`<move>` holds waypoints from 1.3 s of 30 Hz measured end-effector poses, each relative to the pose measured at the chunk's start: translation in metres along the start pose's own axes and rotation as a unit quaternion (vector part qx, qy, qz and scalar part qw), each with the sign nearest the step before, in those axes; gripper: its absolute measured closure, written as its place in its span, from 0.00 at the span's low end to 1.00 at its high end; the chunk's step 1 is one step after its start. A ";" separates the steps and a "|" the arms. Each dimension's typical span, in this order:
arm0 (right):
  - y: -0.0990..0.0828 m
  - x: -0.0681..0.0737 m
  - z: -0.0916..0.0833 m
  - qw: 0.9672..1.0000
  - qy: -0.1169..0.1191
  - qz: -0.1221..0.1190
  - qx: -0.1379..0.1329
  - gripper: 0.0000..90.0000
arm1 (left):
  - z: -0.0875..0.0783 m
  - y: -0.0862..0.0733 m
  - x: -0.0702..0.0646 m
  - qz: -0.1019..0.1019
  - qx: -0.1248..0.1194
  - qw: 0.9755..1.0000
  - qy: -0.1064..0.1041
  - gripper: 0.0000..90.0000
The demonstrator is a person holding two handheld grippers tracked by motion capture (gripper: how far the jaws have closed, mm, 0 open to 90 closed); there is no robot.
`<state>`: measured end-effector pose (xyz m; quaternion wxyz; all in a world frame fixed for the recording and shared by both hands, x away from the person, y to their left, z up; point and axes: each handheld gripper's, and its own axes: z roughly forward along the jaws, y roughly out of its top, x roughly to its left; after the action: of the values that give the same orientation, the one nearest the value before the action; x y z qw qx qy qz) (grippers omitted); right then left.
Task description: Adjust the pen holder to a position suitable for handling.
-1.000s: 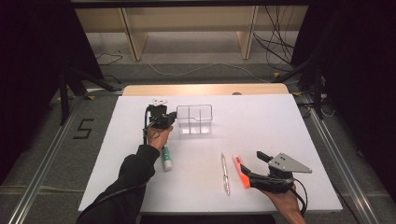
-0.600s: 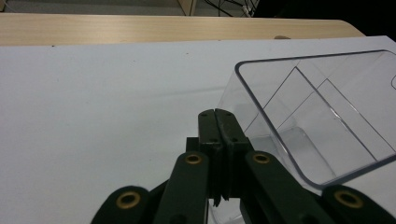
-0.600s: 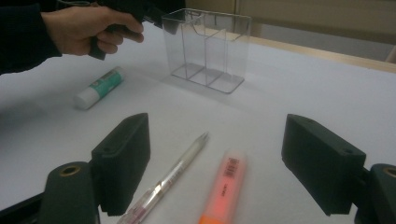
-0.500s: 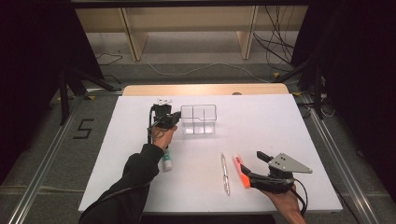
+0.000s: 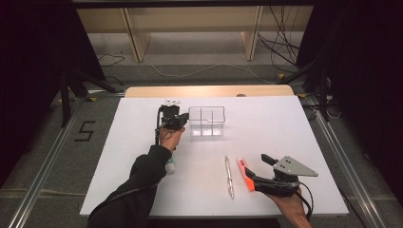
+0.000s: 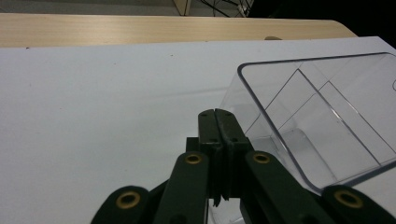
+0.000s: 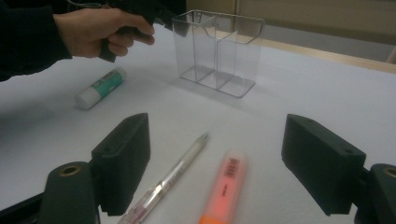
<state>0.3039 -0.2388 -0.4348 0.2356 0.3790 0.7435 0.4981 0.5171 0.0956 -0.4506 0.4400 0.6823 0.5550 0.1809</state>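
Observation:
A clear divided container stands upright on the white table at mid back. My left gripper is shut with nothing in it, and its tips are right beside the container's left wall. In the left gripper view the closed jaws of the left gripper meet next to the container; I cannot tell whether they touch it. My right gripper stands open near the front, over an orange highlighter. In the right gripper view, the highlighter lies between the jaws of the right gripper and a clear pen lies beside it.
A glue stick lies by the left forearm, and the glue stick appears again in the right gripper view. The pen lies left of the highlighter. A wooden strip borders the table's far edge.
The left gripper and the clear container have both shifted a little to the right. The right gripper has stayed put.

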 end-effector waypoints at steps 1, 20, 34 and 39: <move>0.000 0.000 0.000 1.000 0.000 0.000 0.000 0.27 | 0.000 0.000 0.000 0.000 0.000 1.000 0.001 0.99; 0.000 0.000 0.000 1.000 -0.001 0.001 0.002 0.27 | -0.025 0.001 0.017 0.001 -0.001 1.000 0.008 0.81; -0.001 0.001 0.002 1.000 -0.002 0.007 0.006 0.27 | -0.067 -0.006 0.024 0.024 0.007 0.998 -0.055 0.45; 0.000 0.000 0.002 1.000 -0.002 0.009 0.009 0.27 | -0.080 -0.011 0.023 0.025 0.007 0.998 -0.061 0.38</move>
<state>0.3049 -0.2374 -0.4361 0.2294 0.3886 0.7442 0.4924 0.4595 0.1484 -0.4213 0.4637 0.7085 0.5114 0.1466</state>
